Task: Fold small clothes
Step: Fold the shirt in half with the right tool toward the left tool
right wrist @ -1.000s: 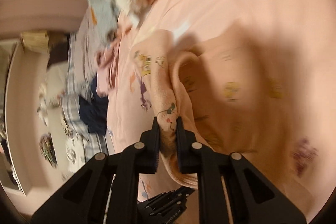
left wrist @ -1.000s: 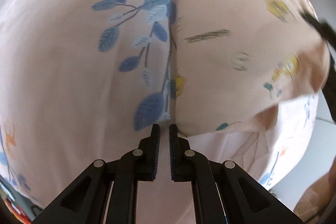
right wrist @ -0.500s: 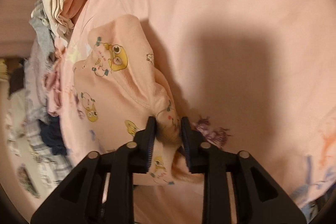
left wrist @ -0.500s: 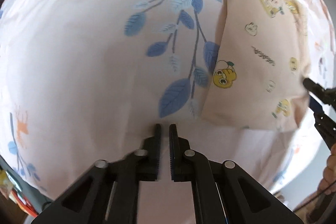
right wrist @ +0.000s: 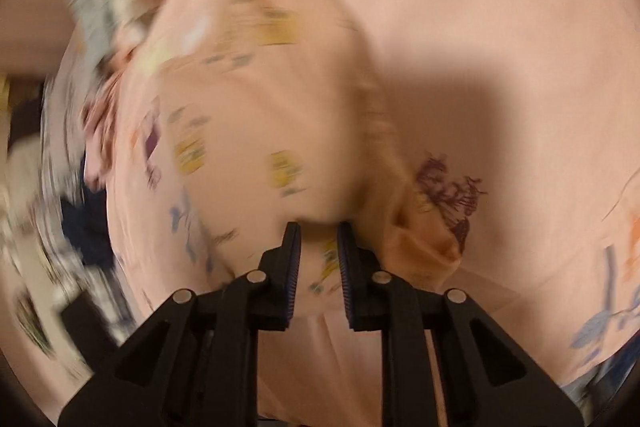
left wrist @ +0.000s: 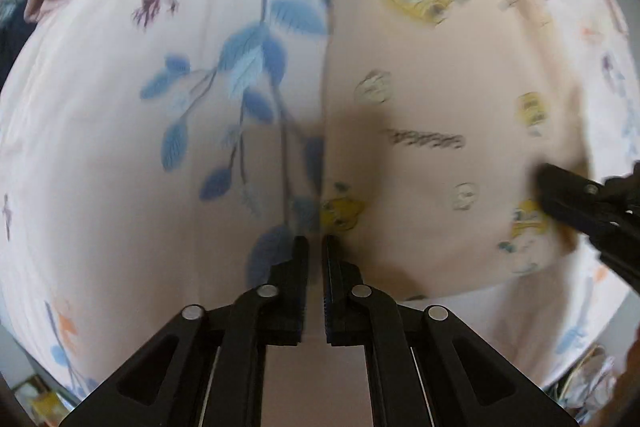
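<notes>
We hold the small garment [left wrist: 440, 131] flat on the flowered sheet [left wrist: 100, 147], its left edge straight along the blue leaves. To fold well, we should keep that edge taut and square before lifting the near corner over. Our left gripper [left wrist: 316, 247] points straight down, jaws shut and empty just beside the hem. Our right gripper [right wrist: 318, 231] tilts steeply down, jaws closing with the garment's corner between them.

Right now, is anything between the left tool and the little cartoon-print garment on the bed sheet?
Nothing visible. The left tool is shut and empty, just beside the garment edge, with only bare sheet under it. The right tool has the garment's far side between its closing jaws.
</notes>
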`<action>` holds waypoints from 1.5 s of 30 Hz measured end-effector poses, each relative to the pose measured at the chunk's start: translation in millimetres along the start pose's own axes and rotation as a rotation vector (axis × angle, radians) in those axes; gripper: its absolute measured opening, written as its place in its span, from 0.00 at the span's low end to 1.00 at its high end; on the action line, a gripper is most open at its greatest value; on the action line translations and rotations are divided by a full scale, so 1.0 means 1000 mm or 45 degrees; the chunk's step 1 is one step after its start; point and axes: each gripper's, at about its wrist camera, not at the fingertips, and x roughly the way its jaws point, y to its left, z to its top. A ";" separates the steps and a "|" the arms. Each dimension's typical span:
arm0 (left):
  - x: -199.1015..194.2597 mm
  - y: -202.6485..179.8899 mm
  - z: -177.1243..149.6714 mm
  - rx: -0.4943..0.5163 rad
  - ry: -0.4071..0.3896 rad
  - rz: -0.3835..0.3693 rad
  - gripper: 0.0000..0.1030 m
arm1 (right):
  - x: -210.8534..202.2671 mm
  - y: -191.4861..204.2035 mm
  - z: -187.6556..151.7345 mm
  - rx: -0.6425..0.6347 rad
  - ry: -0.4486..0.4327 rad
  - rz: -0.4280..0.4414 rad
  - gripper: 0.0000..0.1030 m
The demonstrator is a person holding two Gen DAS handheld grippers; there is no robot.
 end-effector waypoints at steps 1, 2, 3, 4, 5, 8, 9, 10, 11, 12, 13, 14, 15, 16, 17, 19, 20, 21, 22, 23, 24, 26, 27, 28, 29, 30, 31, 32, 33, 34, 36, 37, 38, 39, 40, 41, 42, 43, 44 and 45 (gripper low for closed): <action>0.000 0.000 -0.002 0.018 -0.030 0.014 0.02 | 0.004 -0.007 0.003 0.001 0.011 -0.037 0.08; 0.000 0.001 -0.006 0.028 -0.034 0.005 0.02 | 0.006 -0.011 0.003 -0.026 0.013 -0.079 0.00; 0.000 0.001 -0.009 0.040 -0.042 -0.004 0.02 | 0.009 -0.018 0.004 -0.040 0.008 -0.101 0.00; 0.001 0.000 -0.012 0.054 -0.043 -0.004 0.02 | 0.010 -0.025 0.004 -0.013 0.004 -0.070 0.00; 0.000 0.000 -0.012 0.064 -0.045 -0.002 0.02 | 0.010 -0.032 0.004 0.027 0.005 -0.022 0.00; 0.001 0.002 -0.018 0.087 -0.053 0.021 0.02 | 0.010 -0.041 0.002 0.081 -0.003 0.031 0.00; 0.002 0.009 -0.025 0.088 -0.060 0.026 0.02 | 0.012 -0.039 0.000 0.061 -0.011 0.015 0.00; 0.002 0.007 -0.026 0.087 -0.068 0.028 0.02 | 0.013 -0.036 -0.002 0.032 -0.019 -0.007 0.00; 0.002 0.005 -0.027 0.087 -0.073 0.028 0.02 | 0.014 -0.030 -0.003 -0.013 -0.033 -0.047 0.00; 0.002 0.003 -0.030 0.087 -0.079 0.026 0.02 | 0.013 -0.027 -0.005 -0.044 -0.041 -0.074 0.00; 0.004 0.006 -0.040 0.087 -0.084 0.026 0.02 | 0.013 -0.020 -0.008 -0.089 -0.049 -0.112 0.00; 0.003 0.010 -0.041 0.096 -0.092 0.032 0.02 | 0.016 -0.014 -0.008 -0.125 -0.054 -0.142 0.00; 0.003 0.008 -0.043 0.115 -0.101 0.045 0.02 | 0.018 -0.010 -0.008 -0.153 -0.058 -0.165 0.00; 0.003 0.008 -0.047 0.137 -0.112 0.061 0.02 | 0.018 -0.009 -0.008 -0.164 -0.058 -0.176 0.00; 0.004 0.006 -0.052 0.152 -0.120 0.072 0.02 | 0.015 -0.017 -0.004 -0.166 -0.057 -0.178 0.00; 0.004 0.002 -0.055 0.170 -0.133 0.084 0.02 | 0.017 -0.015 -0.002 -0.163 -0.051 -0.169 0.00; 0.004 0.001 -0.056 0.172 -0.137 0.084 0.02 | 0.017 -0.015 -0.001 -0.162 -0.048 -0.160 0.00; 0.004 0.000 -0.057 0.170 -0.138 0.081 0.02 | 0.017 -0.014 0.000 -0.163 -0.047 -0.154 0.00; 0.004 -0.001 -0.058 0.165 -0.136 0.077 0.02 | 0.017 -0.016 -0.001 -0.166 -0.048 -0.149 0.00; 0.004 -0.002 -0.056 0.161 -0.134 0.073 0.02 | 0.018 -0.015 -0.001 -0.169 -0.048 -0.146 0.00; 0.004 -0.003 -0.057 0.156 -0.131 0.070 0.02 | 0.018 -0.016 -0.001 -0.171 -0.048 -0.145 0.00; -0.004 0.000 -0.058 0.155 -0.127 0.070 0.02 | 0.018 -0.015 -0.001 -0.169 -0.048 -0.143 0.00; -0.004 -0.002 -0.059 0.157 -0.126 0.071 0.02 | 0.018 -0.015 -0.001 -0.167 -0.048 -0.142 0.00; -0.006 0.005 -0.058 0.157 -0.126 0.070 0.02 | 0.017 -0.016 -0.002 -0.165 -0.048 -0.141 0.00; -0.007 0.005 -0.058 0.158 -0.126 0.069 0.02 | 0.016 -0.018 -0.002 -0.162 -0.049 -0.139 0.00; -0.002 0.005 -0.056 0.159 -0.126 0.068 0.02 | 0.015 -0.019 -0.004 -0.159 -0.051 -0.137 0.00; -0.002 0.005 -0.057 0.162 -0.126 0.066 0.02 | 0.015 -0.020 -0.004 -0.153 -0.053 -0.134 0.00; 0.007 0.006 -0.048 0.161 -0.125 0.064 0.02 | 0.014 -0.021 -0.005 -0.147 -0.055 -0.129 0.00; 0.007 0.006 -0.048 0.165 -0.124 0.062 0.02 | 0.013 -0.021 -0.006 -0.136 -0.058 -0.121 0.00; 0.006 0.008 -0.046 0.168 -0.123 0.060 0.02 | 0.012 -0.023 -0.007 -0.121 -0.063 -0.111 0.00; 0.001 0.013 -0.048 0.182 -0.127 0.055 0.02 | 0.010 -0.028 -0.009 -0.084 -0.070 -0.086 0.00; 0.000 0.014 -0.048 0.194 -0.131 0.052 0.02 | 0.009 -0.030 -0.011 -0.060 -0.072 -0.072 0.00; 0.000 0.014 -0.049 0.208 -0.135 0.051 0.02 | 0.008 -0.032 -0.013 -0.044 -0.071 -0.060 0.00; 0.000 0.014 -0.050 0.232 -0.137 0.050 0.02 | 0.007 -0.034 -0.016 -0.033 -0.067 -0.050 0.00; -0.001 0.014 -0.051 0.249 -0.134 0.048 0.02 | 0.007 -0.035 -0.020 -0.029 -0.058 -0.045 0.00; -0.001 0.015 -0.052 0.257 -0.125 0.043 0.02 | 0.006 -0.036 -0.023 -0.029 -0.051 -0.046 0.00; -0.001 0.016 -0.052 0.254 -0.114 0.034 0.02 | 0.006 -0.035 -0.027 -0.031 -0.041 -0.053 0.00; -0.001 0.019 -0.053 0.236 -0.095 0.013 0.02 | 0.006 -0.035 -0.032 -0.034 -0.035 -0.066 0.00; 0.000 0.021 -0.053 0.223 -0.086 0.000 0.02 | 0.006 -0.033 -0.035 -0.037 -0.029 -0.083 0.00; 0.000 0.023 -0.054 0.220 -0.073 -0.008 0.02 | 0.006 -0.032 -0.039 -0.041 -0.024 -0.106 0.00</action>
